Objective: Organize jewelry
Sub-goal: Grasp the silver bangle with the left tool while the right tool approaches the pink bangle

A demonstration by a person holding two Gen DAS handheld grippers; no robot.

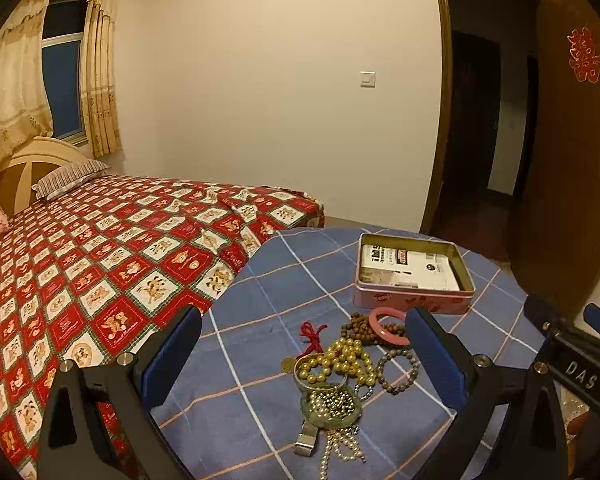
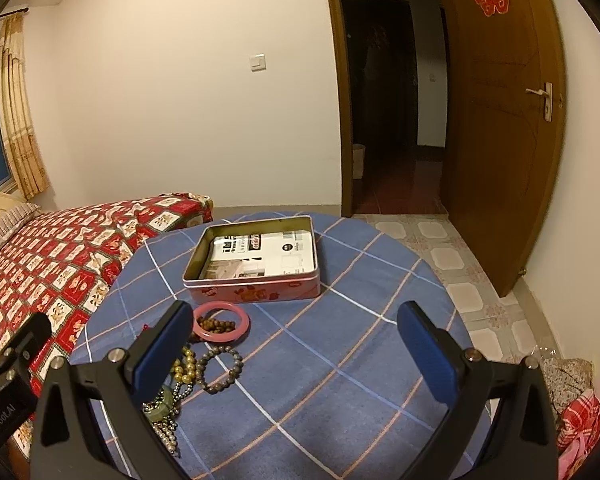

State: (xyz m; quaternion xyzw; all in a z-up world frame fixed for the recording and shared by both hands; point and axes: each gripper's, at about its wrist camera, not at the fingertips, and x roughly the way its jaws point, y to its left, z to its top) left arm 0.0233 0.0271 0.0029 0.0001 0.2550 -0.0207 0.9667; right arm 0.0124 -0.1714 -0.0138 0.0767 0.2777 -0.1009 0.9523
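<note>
Right before the tin (image 2: 256,276), on its near side, the jewelry (image 1: 336,376) lies heaped on the blue checked cloth (image 2: 340,360): a pink bangle (image 2: 220,322) nearest the tin, then brown beads, gold pearls (image 1: 342,360) and a grey bracelet (image 2: 220,368). The tin stands lidless, holding white packets. Both grippers, left (image 1: 304,356) and right (image 2: 296,352), hover spread wide, holding nothing.
</note>
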